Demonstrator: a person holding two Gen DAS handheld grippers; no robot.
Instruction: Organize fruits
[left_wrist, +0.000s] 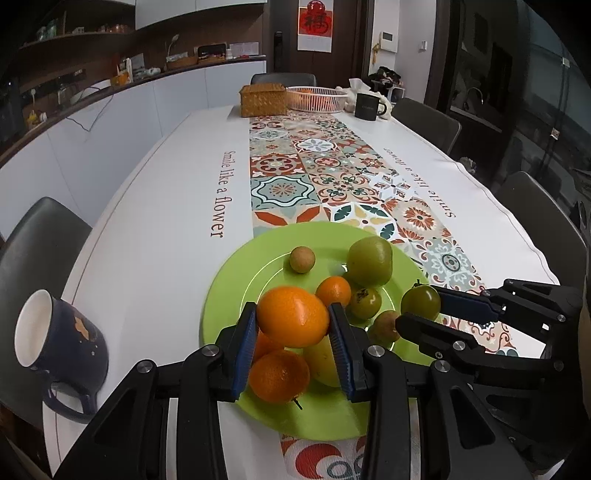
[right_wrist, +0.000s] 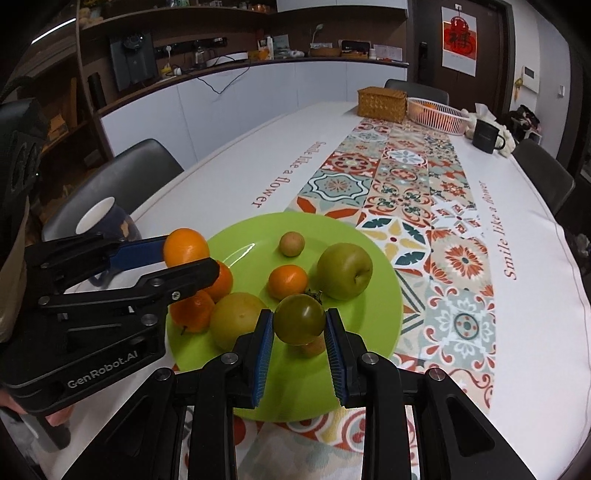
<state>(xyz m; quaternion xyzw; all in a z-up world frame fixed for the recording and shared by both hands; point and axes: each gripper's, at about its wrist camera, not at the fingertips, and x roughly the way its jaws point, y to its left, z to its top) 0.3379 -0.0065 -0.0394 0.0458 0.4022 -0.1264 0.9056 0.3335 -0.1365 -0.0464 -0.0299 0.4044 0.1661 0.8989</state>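
Note:
A lime-green plate (left_wrist: 229, 288) (right_wrist: 373, 325) on the patterned table runner holds several fruits: a green apple (left_wrist: 369, 262) (right_wrist: 345, 271), a small mandarin (left_wrist: 333, 291) (right_wrist: 287, 281), a small brown fruit (left_wrist: 302, 259) (right_wrist: 291, 243), two oranges and a yellowish fruit (right_wrist: 238, 321). Just above the plate's near side, my left gripper (left_wrist: 291, 310) is shut on a large orange (left_wrist: 291, 317) (right_wrist: 186, 247). My right gripper (right_wrist: 299, 314) is shut on a green tomato (right_wrist: 299, 321) (left_wrist: 421, 301) over the plate's right edge, above a brown fruit.
A dark blue mug (left_wrist: 62, 332) stands left of the plate near the table edge. At the far end are a wicker box (left_wrist: 263, 99), a white basket (left_wrist: 317, 98) with orange fruit and a black mug (left_wrist: 367, 106). Grey chairs line both sides.

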